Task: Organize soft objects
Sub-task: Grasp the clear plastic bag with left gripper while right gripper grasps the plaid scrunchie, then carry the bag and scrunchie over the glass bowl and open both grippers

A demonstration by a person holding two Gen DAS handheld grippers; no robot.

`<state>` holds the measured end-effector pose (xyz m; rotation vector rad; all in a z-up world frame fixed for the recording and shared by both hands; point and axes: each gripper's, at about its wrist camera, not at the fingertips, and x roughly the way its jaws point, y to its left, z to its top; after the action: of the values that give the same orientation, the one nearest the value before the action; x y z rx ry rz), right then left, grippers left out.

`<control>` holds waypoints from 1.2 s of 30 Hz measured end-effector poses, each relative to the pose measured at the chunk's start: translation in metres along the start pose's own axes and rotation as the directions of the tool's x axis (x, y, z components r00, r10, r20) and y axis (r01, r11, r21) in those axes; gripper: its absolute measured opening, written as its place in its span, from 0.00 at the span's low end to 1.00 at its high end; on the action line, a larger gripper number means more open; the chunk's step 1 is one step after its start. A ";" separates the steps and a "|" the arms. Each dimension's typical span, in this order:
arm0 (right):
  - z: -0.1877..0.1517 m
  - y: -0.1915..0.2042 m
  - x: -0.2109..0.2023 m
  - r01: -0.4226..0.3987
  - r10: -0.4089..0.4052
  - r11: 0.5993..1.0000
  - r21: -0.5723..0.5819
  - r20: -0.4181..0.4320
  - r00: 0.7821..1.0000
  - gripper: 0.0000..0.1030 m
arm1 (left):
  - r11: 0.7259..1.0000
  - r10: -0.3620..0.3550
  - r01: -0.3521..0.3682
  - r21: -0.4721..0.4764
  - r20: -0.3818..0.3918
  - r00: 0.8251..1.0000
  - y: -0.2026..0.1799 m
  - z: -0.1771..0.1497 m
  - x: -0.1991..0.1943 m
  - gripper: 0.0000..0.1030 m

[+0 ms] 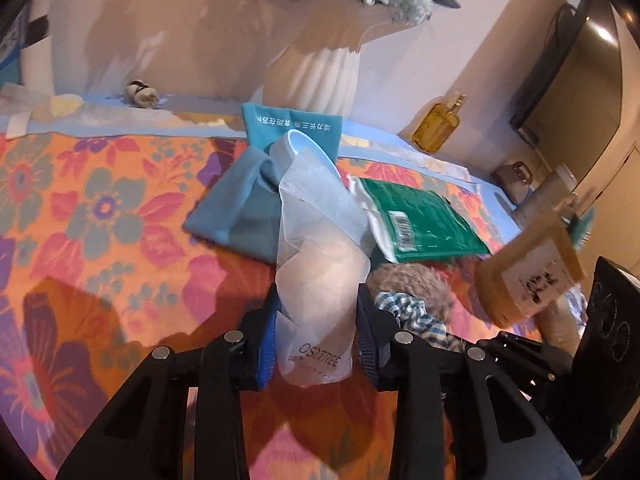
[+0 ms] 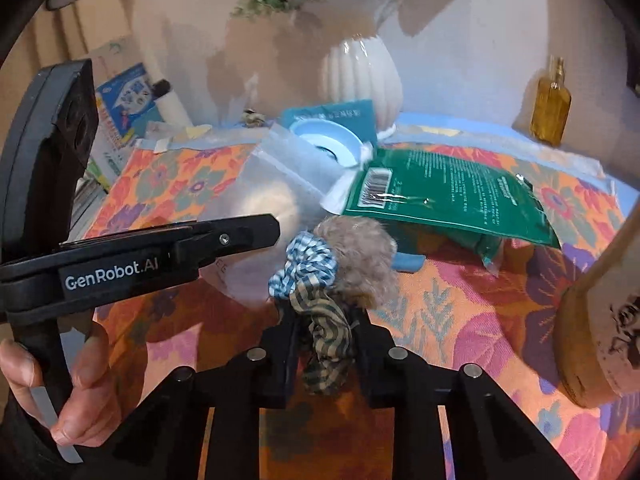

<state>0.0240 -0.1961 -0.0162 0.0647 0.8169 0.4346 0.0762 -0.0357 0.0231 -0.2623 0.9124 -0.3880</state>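
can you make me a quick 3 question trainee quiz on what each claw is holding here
1. True or false: the left claw is shut on the translucent pouch.
2. Which item does the right claw grip? A) the green packet B) the striped scrunchie C) the amber bottle
3. Fill in: the white ribbed vase stands at the back by the ____.

Key: 1 true. 2 B. 3 wall.
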 end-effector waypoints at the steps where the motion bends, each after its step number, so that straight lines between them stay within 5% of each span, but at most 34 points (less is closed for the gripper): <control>1: -0.005 0.002 -0.008 -0.017 0.017 1.000 0.002 0.014 1.000 0.22 | 1.000 -0.001 0.001 0.001 0.011 1.000 0.000 -0.006 -0.009 0.30; 9: -0.048 0.013 -0.051 -0.024 0.024 0.998 0.050 0.011 1.000 0.22 | 1.000 -0.013 0.013 -0.008 0.055 0.998 0.012 -0.051 -0.067 0.30; 14: -0.065 0.021 -0.066 -0.034 0.035 0.997 0.064 -0.009 0.999 0.22 | 0.994 0.081 -0.088 0.067 0.105 0.991 0.004 -0.078 -0.071 0.30; 19: -0.079 0.026 -0.059 0.013 -0.007 0.998 0.057 -0.095 0.995 0.27 | 0.994 0.061 -0.073 0.086 0.127 0.990 0.005 -0.081 -0.071 0.30; 22: -0.083 0.032 -0.053 0.021 -0.019 1.000 0.014 -0.129 0.991 0.49 | 0.993 0.044 -0.055 0.101 0.111 0.993 0.005 -0.084 -0.070 0.30; 24: -0.083 0.036 -0.053 0.019 -0.017 1.000 0.011 -0.122 0.992 0.74 | 0.992 0.038 -0.051 0.113 0.118 0.992 0.003 -0.085 -0.071 0.30; 26: -0.082 0.037 -0.049 0.021 -0.018 1.000 0.018 -0.120 0.993 0.83 | 0.991 0.024 -0.039 0.126 0.118 0.993 0.001 -0.086 -0.072 0.30; 34: -0.072 0.039 -0.030 0.190 -0.186 0.981 0.043 -0.087 0.979 0.83 | 0.990 -0.019 0.001 0.141 0.123 0.992 -0.001 -0.088 -0.075 0.30; 36: -0.071 0.046 -0.028 0.237 -0.236 0.972 0.002 -0.079 0.969 0.67 | 0.989 -0.031 0.012 0.149 0.126 0.992 -0.002 -0.089 -0.076 0.30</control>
<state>-0.0596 -0.1735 -0.0360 -0.0393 0.8925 0.2077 -0.0377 -0.0096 0.0256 -0.1591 0.7514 -0.4521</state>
